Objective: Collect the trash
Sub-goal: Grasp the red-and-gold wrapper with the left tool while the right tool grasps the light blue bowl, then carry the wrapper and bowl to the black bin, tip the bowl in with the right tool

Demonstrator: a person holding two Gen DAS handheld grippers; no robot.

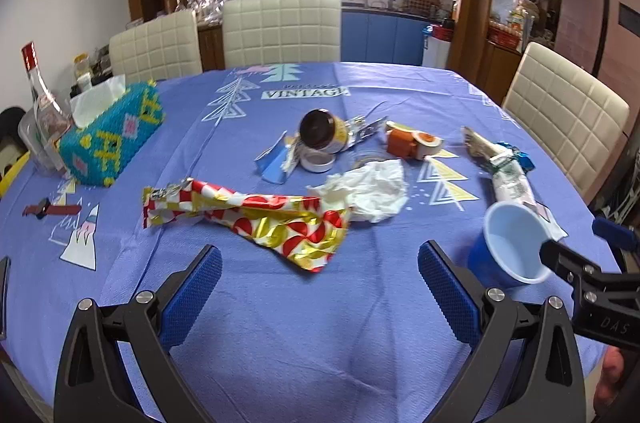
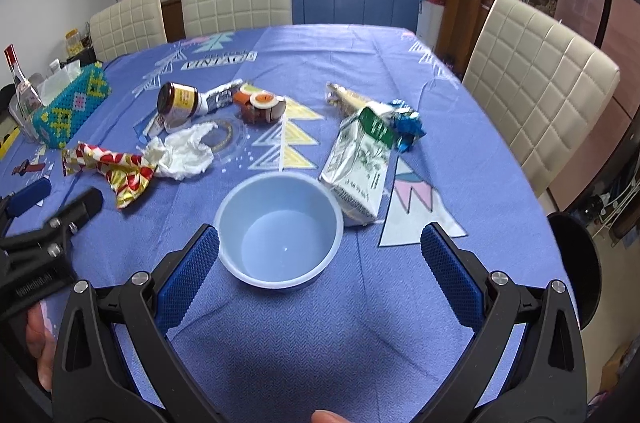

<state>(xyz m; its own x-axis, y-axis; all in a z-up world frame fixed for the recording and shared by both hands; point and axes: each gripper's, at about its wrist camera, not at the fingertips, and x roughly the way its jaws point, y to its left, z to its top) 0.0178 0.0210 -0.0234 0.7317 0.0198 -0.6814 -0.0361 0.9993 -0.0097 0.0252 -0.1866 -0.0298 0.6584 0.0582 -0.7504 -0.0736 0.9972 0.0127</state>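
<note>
A blue plastic cup [image 2: 280, 243] with a pale inside sits on the blue tablecloth between the wide-apart fingers of my right gripper [image 2: 320, 241], which is open; its left pad is beside the cup's rim. My left gripper [image 1: 320, 259] is open over bare cloth, just short of a red-and-gold foil wrapper [image 1: 256, 219]. A crumpled white tissue [image 1: 372, 191] touches the wrapper's right end. A flattened milk carton [image 2: 356, 167] and a blue foil wrapper [image 2: 408, 127] lie beyond the cup. In the left wrist view the right gripper [image 1: 580, 243] is at the cup [image 1: 508, 247].
A tipped jar [image 1: 320, 131], its lid [image 1: 316, 163], a blue paper scrap [image 1: 276, 163] and an orange tape dispenser [image 1: 412, 143] lie mid-table. A beaded tissue box [image 1: 112, 139], a glass bottle [image 1: 44, 95] and a red watch [image 1: 48, 211] are at the left. Cream chairs [image 2: 536, 83] ring the table.
</note>
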